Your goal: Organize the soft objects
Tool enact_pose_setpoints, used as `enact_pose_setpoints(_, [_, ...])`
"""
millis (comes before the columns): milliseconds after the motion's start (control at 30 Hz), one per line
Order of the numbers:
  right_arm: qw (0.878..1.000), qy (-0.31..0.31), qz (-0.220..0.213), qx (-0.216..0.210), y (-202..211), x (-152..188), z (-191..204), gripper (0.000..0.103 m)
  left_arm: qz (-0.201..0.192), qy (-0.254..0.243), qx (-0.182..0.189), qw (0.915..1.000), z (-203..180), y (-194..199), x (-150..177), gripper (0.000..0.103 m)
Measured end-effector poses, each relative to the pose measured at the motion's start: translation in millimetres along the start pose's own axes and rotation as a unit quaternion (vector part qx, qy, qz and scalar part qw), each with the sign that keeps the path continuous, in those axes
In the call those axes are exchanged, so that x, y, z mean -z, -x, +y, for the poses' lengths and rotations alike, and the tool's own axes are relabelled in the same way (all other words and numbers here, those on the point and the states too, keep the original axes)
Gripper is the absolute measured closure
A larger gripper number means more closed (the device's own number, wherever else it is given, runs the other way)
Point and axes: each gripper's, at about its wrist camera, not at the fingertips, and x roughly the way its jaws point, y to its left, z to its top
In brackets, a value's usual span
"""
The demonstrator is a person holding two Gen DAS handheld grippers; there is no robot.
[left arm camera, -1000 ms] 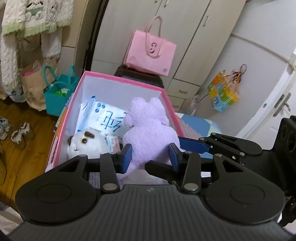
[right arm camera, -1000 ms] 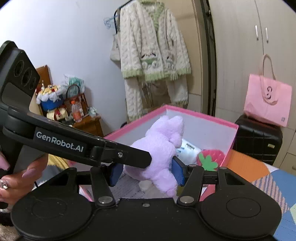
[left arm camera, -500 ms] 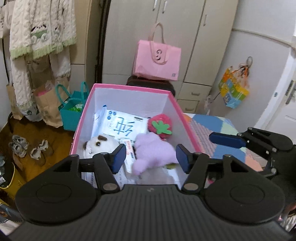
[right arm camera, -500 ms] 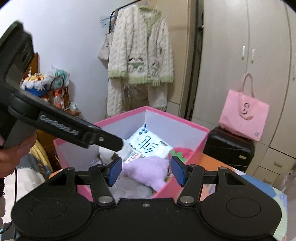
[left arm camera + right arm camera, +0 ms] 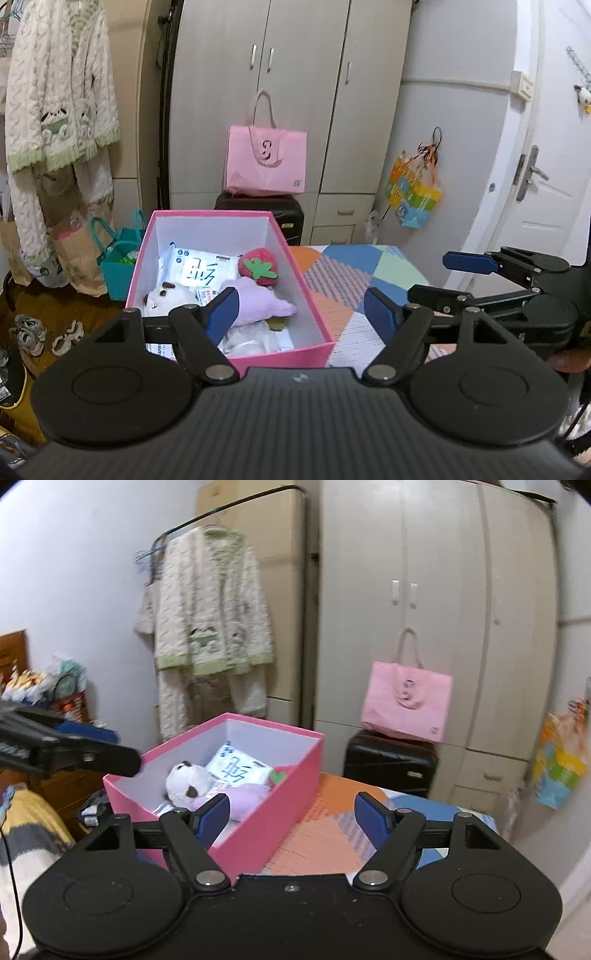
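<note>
A pink box [image 5: 317, 314] [image 5: 280, 794] stands on a patchwork-covered surface. Inside lie a purple plush [image 5: 258, 301] [image 5: 247, 795], a white plush dog [image 5: 168, 297] [image 5: 188, 779], a red strawberry plush [image 5: 260, 266] and a white tissue pack [image 5: 199, 266] [image 5: 236, 766]. My left gripper [image 5: 301, 314] is open and empty, pulled back above the box's near right corner. My right gripper [image 5: 291, 814] is open and empty, back from the box's right wall. The right gripper also shows at the right of the left wrist view [image 5: 480, 277].
The patchwork cover [image 5: 354, 273] [image 5: 332, 823] spreads right of the box. A black suitcase [image 5: 273, 214] with a pink tote [image 5: 266, 158] stands behind it by the wardrobe. Bags [image 5: 118, 258] and shoes [image 5: 29, 332] sit on the floor at left. A door [image 5: 535, 184] is at right.
Both grippers let go of the purple plush, which dropped into the box. Both jaws opened wider and both grippers drew back and up from the box.
</note>
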Motion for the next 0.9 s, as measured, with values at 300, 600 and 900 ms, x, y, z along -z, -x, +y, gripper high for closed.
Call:
enact_pose_setpoints(300, [0.999, -0.008, -0.009, 0.04, 35, 13, 12, 0.0, -0.032, -0.019, -0.03, 0.9989, -24, 23, 16, 0.004])
enact_pose_setpoints(600, [0.99, -0.028, -0.041, 0.135, 78, 27, 30, 0.0, -0.025, -0.012, -0.107, 0.9939, -34, 29, 33, 0.0])
enact_pose_setpoints(900, [0.985, -0.097, -0.016, 0.14, 94, 43, 20, 0.0, -0.032, -0.02, -0.121, 0.9919, -49, 27, 45, 0.0])
